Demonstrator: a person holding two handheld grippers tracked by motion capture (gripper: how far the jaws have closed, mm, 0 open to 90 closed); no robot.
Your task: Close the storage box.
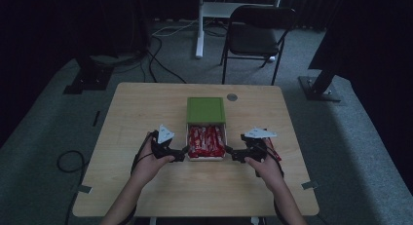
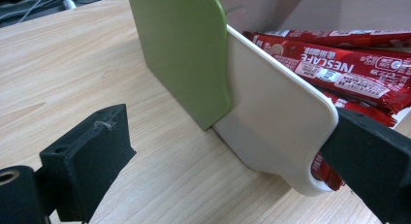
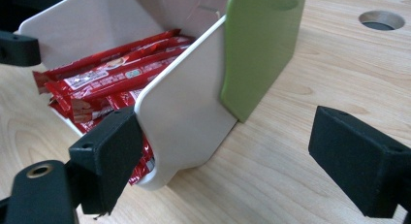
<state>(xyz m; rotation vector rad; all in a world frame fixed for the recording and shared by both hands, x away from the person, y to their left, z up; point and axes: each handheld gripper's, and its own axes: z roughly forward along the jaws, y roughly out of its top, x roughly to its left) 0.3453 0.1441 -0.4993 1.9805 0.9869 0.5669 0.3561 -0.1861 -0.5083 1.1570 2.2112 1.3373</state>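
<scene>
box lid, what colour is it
Green; the lid shows best in the right gripper view, half slid over the white box.

Two hand-held grippers flank a white box (image 1: 206, 158) of red packets (image 1: 206, 140).

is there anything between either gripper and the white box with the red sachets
Nothing visible does. The left gripper straddles the white box's left wall with open jaws, and the right gripper does the same at its right wall. The green lid covers the far half, away from both.
</scene>
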